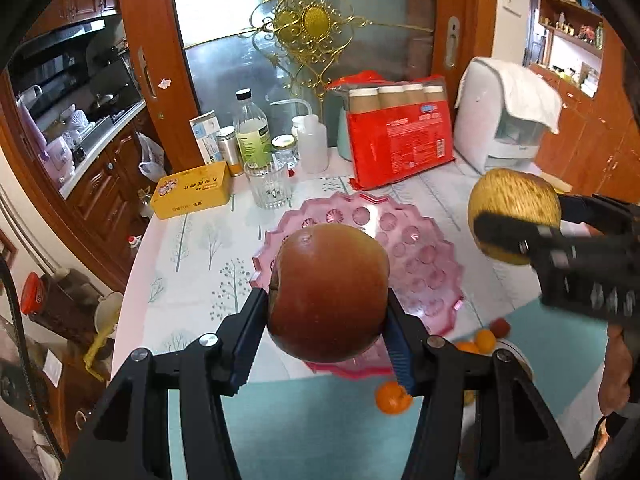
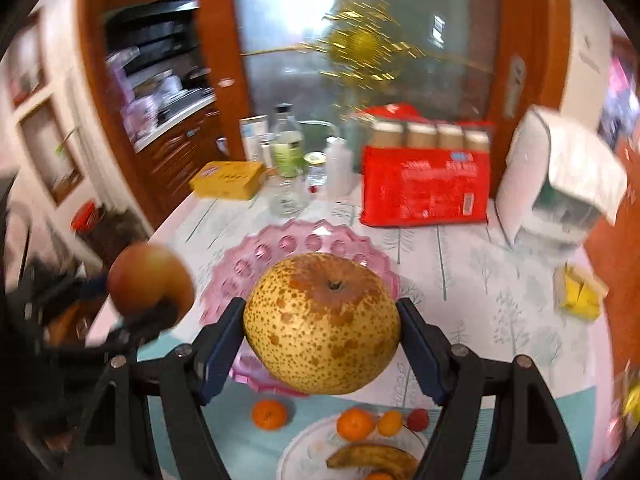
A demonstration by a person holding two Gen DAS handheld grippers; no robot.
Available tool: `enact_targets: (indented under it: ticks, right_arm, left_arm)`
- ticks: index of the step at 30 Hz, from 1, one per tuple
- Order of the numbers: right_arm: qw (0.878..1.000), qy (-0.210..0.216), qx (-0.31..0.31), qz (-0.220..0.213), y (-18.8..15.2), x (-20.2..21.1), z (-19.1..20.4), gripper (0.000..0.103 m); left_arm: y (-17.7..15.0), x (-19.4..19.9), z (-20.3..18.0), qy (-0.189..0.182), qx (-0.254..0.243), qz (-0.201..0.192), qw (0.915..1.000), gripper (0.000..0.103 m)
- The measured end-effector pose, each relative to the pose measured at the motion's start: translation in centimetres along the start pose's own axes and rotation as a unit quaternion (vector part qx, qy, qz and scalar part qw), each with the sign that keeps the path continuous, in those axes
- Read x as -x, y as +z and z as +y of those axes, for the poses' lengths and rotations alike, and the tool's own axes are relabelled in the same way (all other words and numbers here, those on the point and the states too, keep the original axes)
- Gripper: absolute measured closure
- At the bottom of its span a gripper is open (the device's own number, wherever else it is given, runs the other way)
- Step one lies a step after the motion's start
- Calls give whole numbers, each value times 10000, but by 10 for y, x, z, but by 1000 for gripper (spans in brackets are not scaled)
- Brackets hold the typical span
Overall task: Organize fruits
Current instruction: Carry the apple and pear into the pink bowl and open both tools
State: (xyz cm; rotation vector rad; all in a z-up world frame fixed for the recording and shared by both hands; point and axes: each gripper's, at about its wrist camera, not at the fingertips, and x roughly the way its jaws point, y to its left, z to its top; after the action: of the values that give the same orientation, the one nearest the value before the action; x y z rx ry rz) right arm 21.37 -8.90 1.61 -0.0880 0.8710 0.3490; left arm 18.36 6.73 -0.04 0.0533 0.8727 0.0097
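Observation:
My left gripper (image 1: 326, 320) is shut on a red apple (image 1: 328, 292) and holds it above the near edge of the pink plastic fruit dish (image 1: 424, 256). My right gripper (image 2: 322, 334) is shut on a spotted yellow pear (image 2: 322, 324), also held above the dish's (image 2: 304, 240) near edge. The pear (image 1: 514, 212) in the right gripper shows at the right of the left wrist view; the apple (image 2: 150, 284) shows at the left of the right wrist view. Below lie a loose mandarin (image 2: 269, 414), and a white plate (image 2: 304, 452) with mandarins, a banana (image 2: 372, 460) and a red berry.
At the back of the table stand a red package of cups (image 1: 400, 140), a white appliance with a cloth (image 1: 500, 120), bottles and jars (image 1: 252, 132), a drinking glass (image 1: 268, 184) and a yellow box (image 1: 192, 194). A yellow wrapper (image 2: 580, 292) lies at the right.

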Motion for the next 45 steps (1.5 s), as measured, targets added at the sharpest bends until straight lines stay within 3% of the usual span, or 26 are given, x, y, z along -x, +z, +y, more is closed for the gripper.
enact_targets:
  ticks: [4, 11, 17, 19, 23, 25, 26, 30, 37, 45]
  right_arm:
    - [9993, -129, -256, 255, -2, -46, -13, 28]
    - [9972, -265, -105, 695, -26, -132, -20, 28]
    - [9944, -244, 45, 1029, -40, -177, -22, 27]
    - [9950, -237, 161, 954, -39, -182, -19, 27]
    - [9939, -181, 324, 1038, -38, -191, -16, 26]
    - [9933, -143, 444, 1057, -40, -193, -12, 26]
    - [9930, -74, 464, 1082, -41, -194, -11, 26]
    - [9920, 127, 340, 1207, -43, -191, -13, 26]
    - [9938, 246, 264, 1050, -40, -163, -10, 25]
    - [9960, 226, 180, 845, -38, -121, -3, 25]
  left_arm:
    - [2, -49, -2, 154, 141, 268, 9994, 48]
    - [-13, -146, 3, 317, 545, 1045, 9925, 48]
    - [-23, -183, -1, 490, 534, 1218, 9899, 48]
    - [-27, -192, -1, 513, 529, 1315, 9886, 48]
    - [-29, -197, -12, 639, 191, 1199, 9905, 44]
    - [-30, -197, -15, 670, 115, 1196, 9905, 24]
    - [-32, -196, -16, 803, 99, 1170, 9898, 20]
    - [-35, -187, -12, 671, 162, 1147, 9910, 17]
    - [-32, -158, 2, 273, 583, 1045, 9924, 15]
    - [-39, -105, 7, 41, 706, 394, 9967, 15]
